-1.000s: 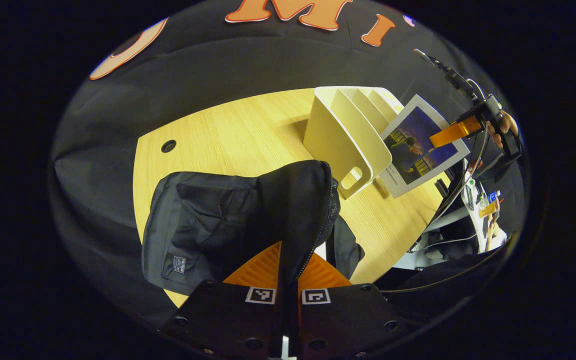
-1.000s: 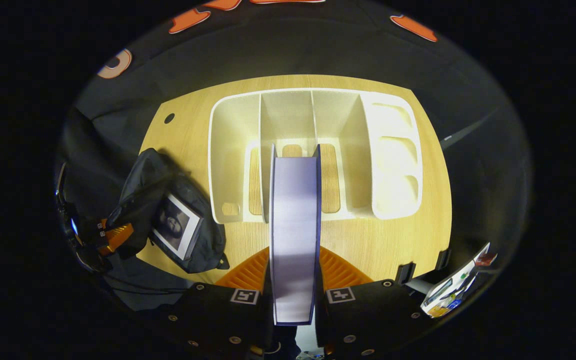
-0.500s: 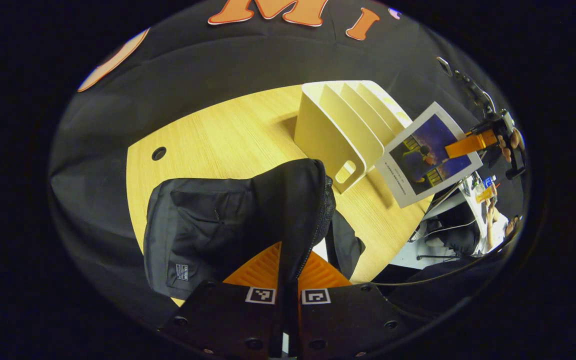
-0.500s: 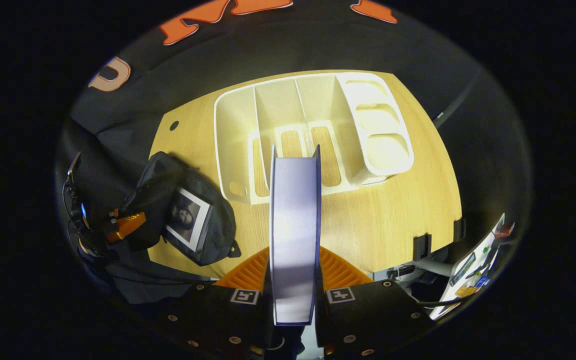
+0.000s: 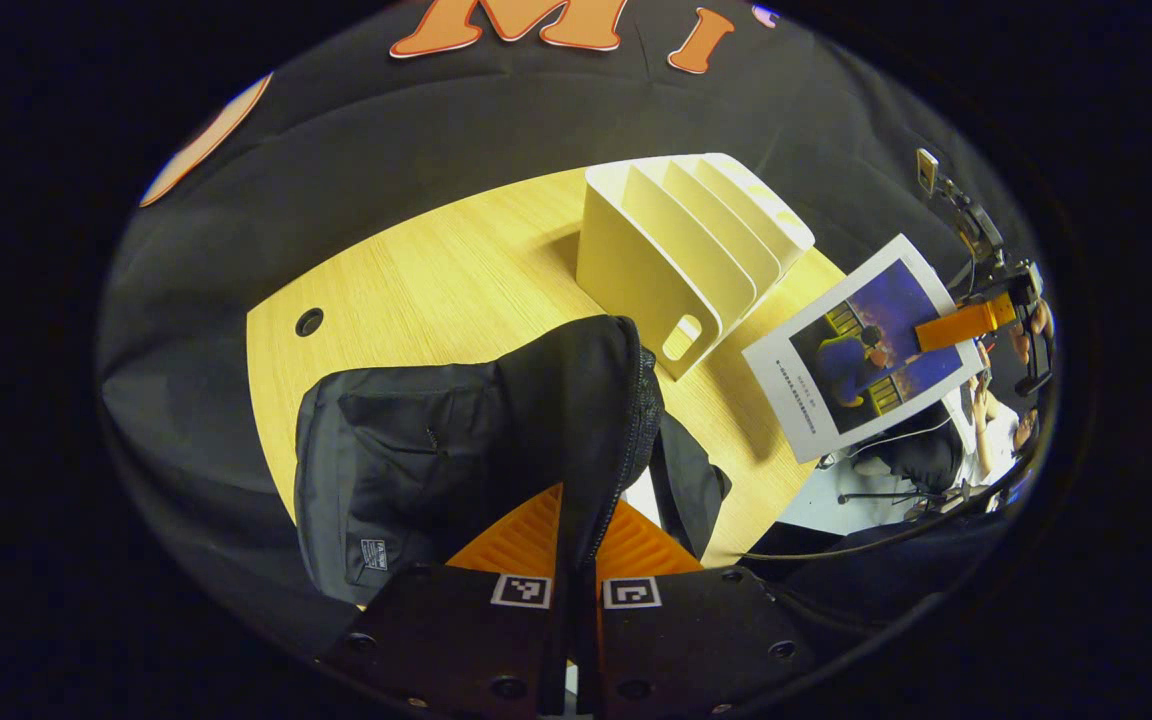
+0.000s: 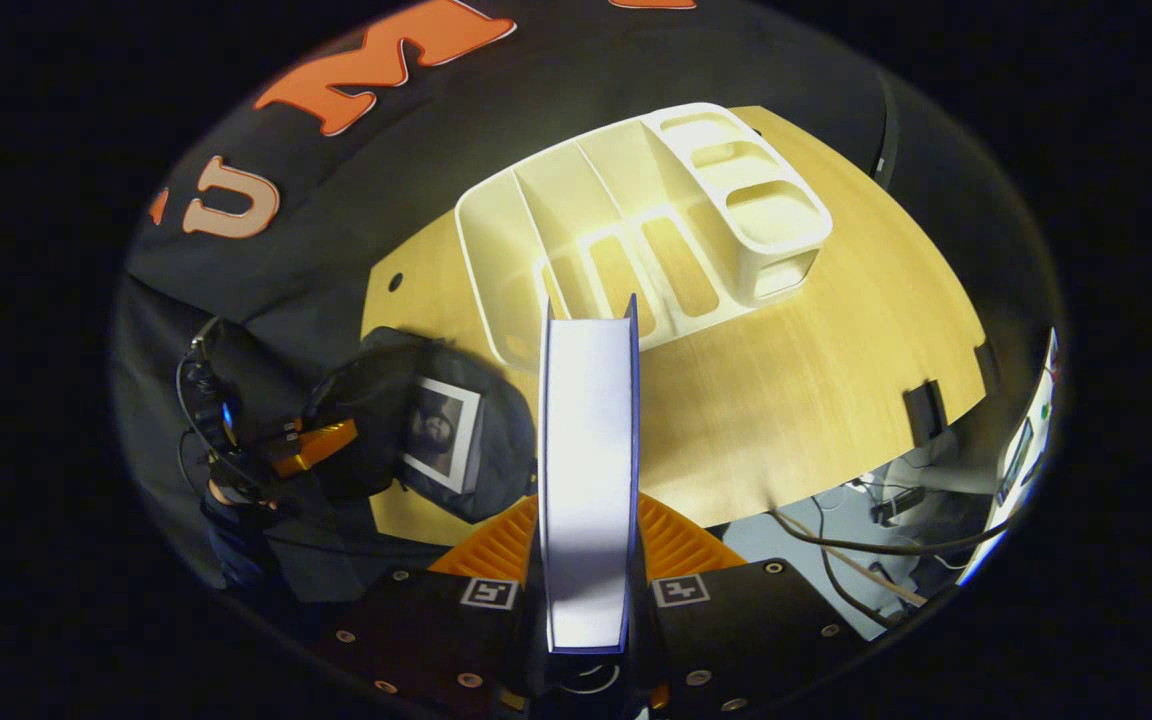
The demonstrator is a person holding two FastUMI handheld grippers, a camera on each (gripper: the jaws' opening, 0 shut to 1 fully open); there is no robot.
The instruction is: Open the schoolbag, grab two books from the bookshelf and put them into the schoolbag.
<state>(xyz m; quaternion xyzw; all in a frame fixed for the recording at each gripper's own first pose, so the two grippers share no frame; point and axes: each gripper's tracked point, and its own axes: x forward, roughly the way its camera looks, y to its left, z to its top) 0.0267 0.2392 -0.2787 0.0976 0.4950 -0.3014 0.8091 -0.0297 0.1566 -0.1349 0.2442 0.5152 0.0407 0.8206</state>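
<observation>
The black schoolbag [image 5: 406, 455] lies on the wooden table [image 5: 456, 280]. My left gripper [image 5: 576, 525] is shut on its raised opening flap [image 5: 591, 400]. In the right gripper view the schoolbag [image 6: 481, 470] holds a white-bordered book [image 6: 441, 430], with the left gripper [image 6: 311, 450] at its flap. My right gripper [image 6: 588, 520] is shut on a blue-covered book [image 6: 588, 450], seen edge-on and held in the air in front of the cream bookshelf [image 6: 636, 210]. In the left gripper view this book [image 5: 861, 350] hangs to the right of the bookshelf [image 5: 681, 240], gripped by the right gripper [image 5: 966, 322].
A cable hole [image 5: 309, 321] sits in the table's far left part. A black clamp [image 6: 926, 412] grips the table's right edge. Cables [image 6: 866, 545] run below that edge. A hand [image 5: 1031, 325] holds the right gripper.
The right gripper has drawn back from the bookshelf with the blue book and turned toward the bag side. The left gripper keeps its hold on the flap.
</observation>
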